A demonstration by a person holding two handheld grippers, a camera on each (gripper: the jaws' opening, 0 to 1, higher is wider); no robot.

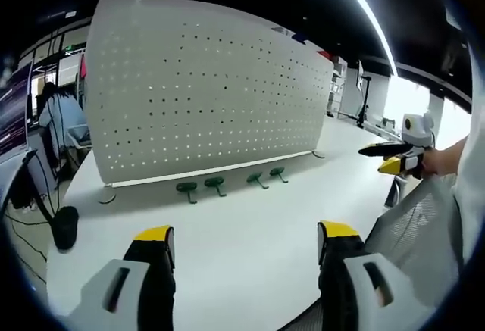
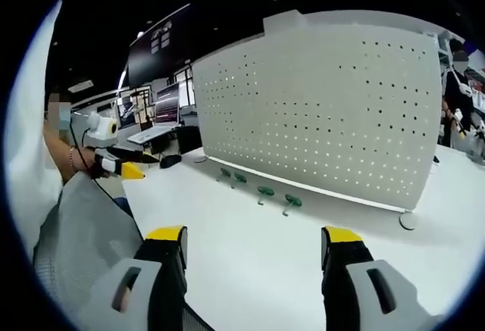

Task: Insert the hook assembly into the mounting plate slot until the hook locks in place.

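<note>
Green hooks, four of them, lying in a loose row on the white counter (image 1: pixel 250 248) just in front of the foot of the upright perforated mounting plate (image 1: pixel 204 96); taken left to right in the left gripper view: first hook (image 1: pixel 186 188), second hook (image 1: pixel 215 185), third hook (image 1: pixel 256 179), fourth hook (image 1: pixel 278 172), none yet in a slot. Judged small, light and stiff, probably moulded plastic with a flat rounded head and a thin stem, so likely smooth and apt to skate or twist if pinched on the head's curved edge; best taken across the stem or the flat of the head, leaving the insertion end free for the hole. Judged thin sheet, the plate on round feet, so likely to rock or slide back under a hard push; worth steadying. Left tongs (image 1: pixel 246 244) low in the foreground, spread wide, yellow tips well apart, holding nothing, well short of the hooks. Right tongs (image 2: pixel 255 244) likewise wide open and empty in the right gripper view, with the row of hooks (image 2: pixel 265 192) ahead by the plate's base. Off to the right of the left gripper view, the right tongs in a hand, clear of the hooks.
</note>
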